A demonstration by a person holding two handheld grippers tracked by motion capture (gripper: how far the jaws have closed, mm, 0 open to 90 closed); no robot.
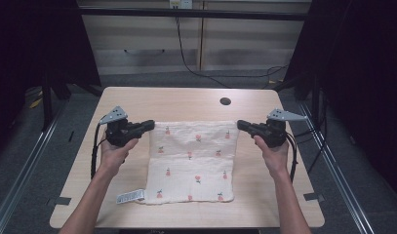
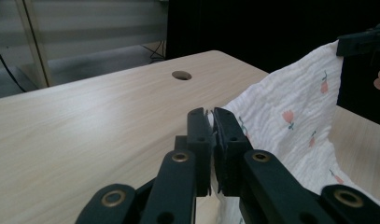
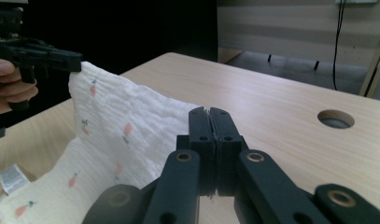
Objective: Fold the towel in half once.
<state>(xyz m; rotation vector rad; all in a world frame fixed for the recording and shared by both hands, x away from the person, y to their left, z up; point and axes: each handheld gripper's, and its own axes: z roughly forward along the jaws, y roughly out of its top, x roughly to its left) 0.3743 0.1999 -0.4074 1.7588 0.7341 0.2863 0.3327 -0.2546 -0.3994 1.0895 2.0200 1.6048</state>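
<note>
A white cloth (image 1: pixel 193 163) printed with small red fruits lies on the wooden table (image 1: pixel 186 102), its far edge lifted off the surface. My left gripper (image 1: pixel 151 125) is shut on the far left corner, and my right gripper (image 1: pixel 239 124) is shut on the far right corner. In the left gripper view the jaws (image 2: pixel 210 116) pinch the cloth (image 2: pixel 290 116) edge, with the other gripper (image 2: pixel 362 43) holding the opposite corner. In the right gripper view the shut jaws (image 3: pixel 209 114) hold the cloth (image 3: pixel 117 126), and the other gripper (image 3: pixel 61 59) grips the far corner. A white care label (image 1: pixel 130 196) sticks out at the near left corner.
A round cable hole (image 1: pixel 225 101) sits in the table beyond the cloth. Bare tabletop lies on both sides of the cloth. Cables trail over the floor behind the table, and metal rails run along both sides.
</note>
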